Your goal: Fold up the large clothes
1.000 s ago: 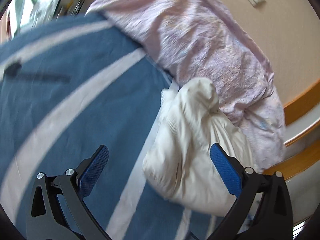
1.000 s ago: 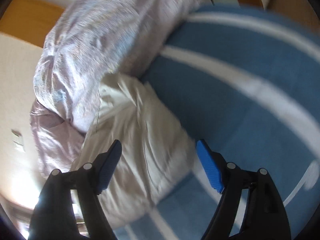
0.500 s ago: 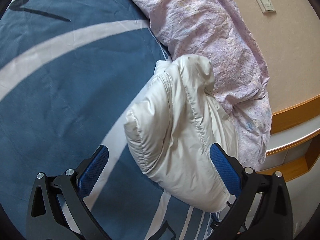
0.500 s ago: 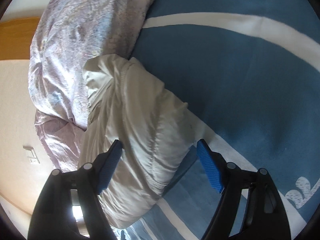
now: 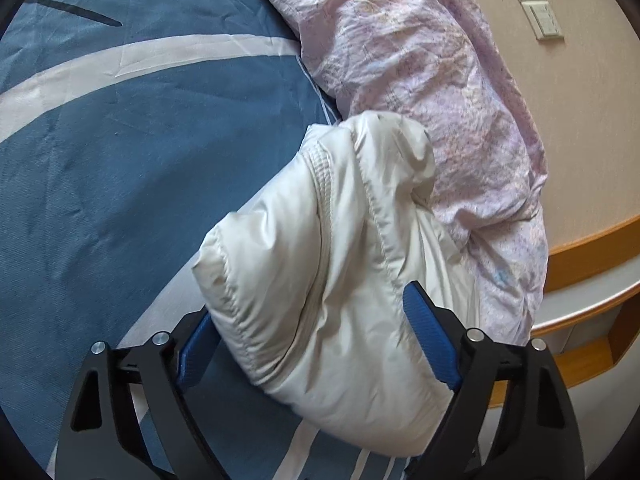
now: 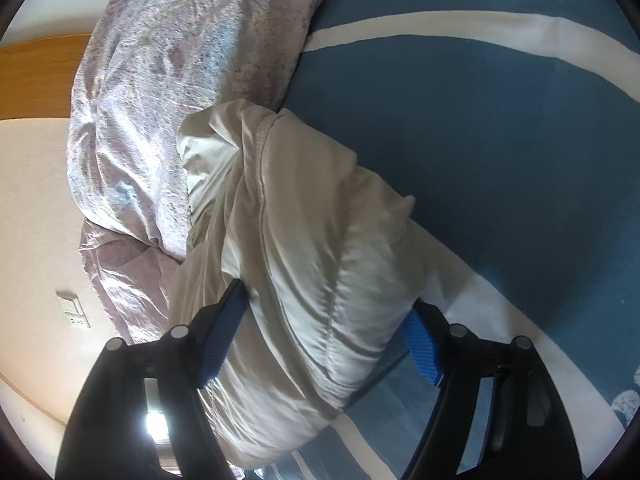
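A cream padded jacket (image 5: 320, 240) lies bunched on the blue bedsheet (image 5: 120, 140), its far end against a pink quilt. My left gripper (image 5: 310, 304) straddles its near end and its jaws are closing. The left pad (image 5: 196, 352) is partly tucked under the jacket's edge, and the right pad (image 5: 428, 336) sits at its other flank. In the right wrist view the jacket (image 6: 320, 220) fills the gap of my right gripper (image 6: 326, 298), whose jaws are also closing. No squeeze shows in the fabric on either side.
A crumpled pink quilt (image 5: 420, 60) is heaped along the bed's edge by the wall. Beyond it are a beige wall with a switch plate (image 5: 544, 20) and a wooden ledge (image 5: 592, 240). Blue sheet with white stripes (image 6: 480, 120) spreads on the other side.
Both grippers have come down and forward over the jacket, which now sits between their jaws. Both pairs of jaws stand a little narrower than before.
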Available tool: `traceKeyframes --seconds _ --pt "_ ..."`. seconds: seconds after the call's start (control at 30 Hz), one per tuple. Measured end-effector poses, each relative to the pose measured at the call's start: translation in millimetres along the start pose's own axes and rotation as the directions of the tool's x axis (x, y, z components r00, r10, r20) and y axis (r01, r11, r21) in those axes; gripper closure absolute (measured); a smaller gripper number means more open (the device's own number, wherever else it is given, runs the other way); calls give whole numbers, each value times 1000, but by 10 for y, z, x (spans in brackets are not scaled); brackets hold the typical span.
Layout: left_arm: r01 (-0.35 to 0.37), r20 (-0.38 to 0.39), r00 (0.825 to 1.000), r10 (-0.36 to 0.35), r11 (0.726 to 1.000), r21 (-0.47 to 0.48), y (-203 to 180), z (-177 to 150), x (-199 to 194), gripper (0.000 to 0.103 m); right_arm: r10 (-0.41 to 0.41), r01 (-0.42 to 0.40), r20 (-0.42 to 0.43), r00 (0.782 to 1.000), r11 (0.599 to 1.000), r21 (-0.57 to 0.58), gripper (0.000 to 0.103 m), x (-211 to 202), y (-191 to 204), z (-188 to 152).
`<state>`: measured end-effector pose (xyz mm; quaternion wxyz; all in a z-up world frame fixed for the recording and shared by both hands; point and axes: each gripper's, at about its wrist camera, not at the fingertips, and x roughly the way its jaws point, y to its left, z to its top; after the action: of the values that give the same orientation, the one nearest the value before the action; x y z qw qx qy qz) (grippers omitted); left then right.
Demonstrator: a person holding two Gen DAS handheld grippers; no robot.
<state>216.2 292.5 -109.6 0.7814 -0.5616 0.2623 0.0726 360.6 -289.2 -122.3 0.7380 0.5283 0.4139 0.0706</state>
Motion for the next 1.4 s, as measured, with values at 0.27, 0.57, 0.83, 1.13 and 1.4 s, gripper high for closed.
traceKeyframes --seconds 0.27,0.57,0.83,1.13,1.4 --pt "53 50 998 -50 997 -52 50 35 33 26 66 -64 44 997 997 -38 38 21 -17 21" --pt "118 41 993 -114 986 -121 175 89 71 61 88 -84 58 994 994 -67 63 -15 -4 20" --pt "191 43 981 -188 979 -68 17 167 -132 80 96 -80 88 991 982 -170 78 -230 253 -102" --pt "198 20 980 -198 978 -57 152 100 -647 81 84 -71 38 996 964 -256 79 -663 232 -430" --pt "188 6 982 -189 978 -85 513 -139 -1134 81 71 -63 20 997 956 -286 79 -1030 -46 -779"
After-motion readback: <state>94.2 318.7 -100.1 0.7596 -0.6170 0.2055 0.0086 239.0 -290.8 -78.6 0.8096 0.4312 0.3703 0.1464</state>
